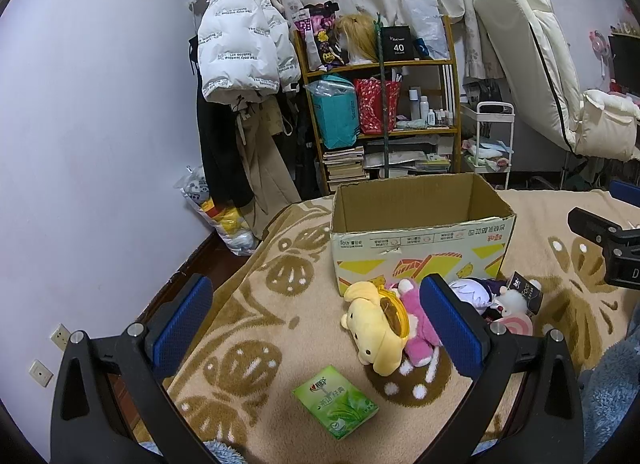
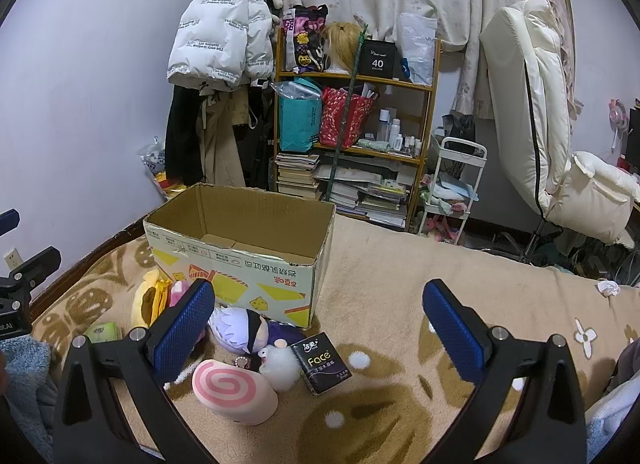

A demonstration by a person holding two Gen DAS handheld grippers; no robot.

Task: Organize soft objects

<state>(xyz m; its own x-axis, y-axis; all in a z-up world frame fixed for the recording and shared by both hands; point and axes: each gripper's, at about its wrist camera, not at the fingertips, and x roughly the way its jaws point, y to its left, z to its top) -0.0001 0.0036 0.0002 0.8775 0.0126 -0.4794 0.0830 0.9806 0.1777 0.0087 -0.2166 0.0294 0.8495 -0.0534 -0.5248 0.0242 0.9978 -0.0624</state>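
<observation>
Left wrist view is showing the left gripper gaping wide above the blanket, the yellow plush lying between its fingers before the cardboard box. The right gripper is hanging wide too, the pink swirl plush resting by its left finger.
</observation>
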